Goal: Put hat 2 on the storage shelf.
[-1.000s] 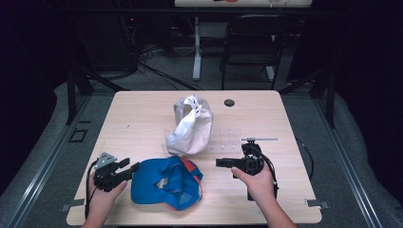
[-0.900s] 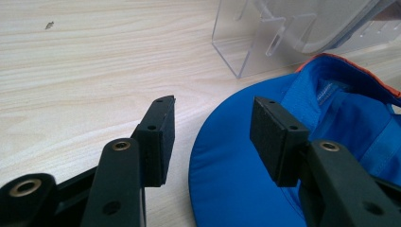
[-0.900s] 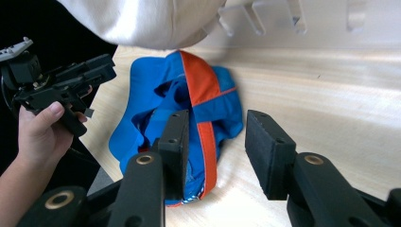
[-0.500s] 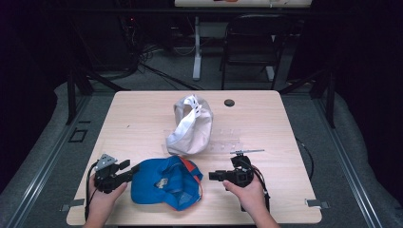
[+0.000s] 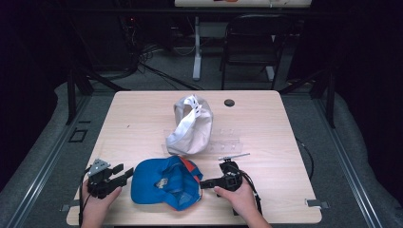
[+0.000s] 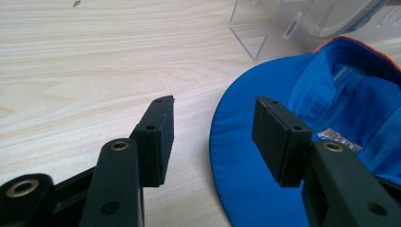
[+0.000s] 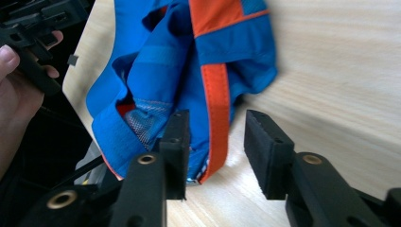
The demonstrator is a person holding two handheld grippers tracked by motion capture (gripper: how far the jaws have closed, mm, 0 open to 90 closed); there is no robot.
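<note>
A blue cap (image 5: 164, 183) with orange trim lies upside down at the near edge of the table (image 5: 142, 118), between the person's two hands. The right gripper (image 5: 205, 183) comes in level from the cap's right, its jaws just closing around the orange-edged rear, apparently to seize it; the pads do not yet press. The left gripper (image 5: 126, 173) waits at the brim, jaws wide, one over the brim's rim, holding nothing. Behind, a white cap (image 5: 192, 124) sits on a clear stand (image 5: 225, 142).
</note>
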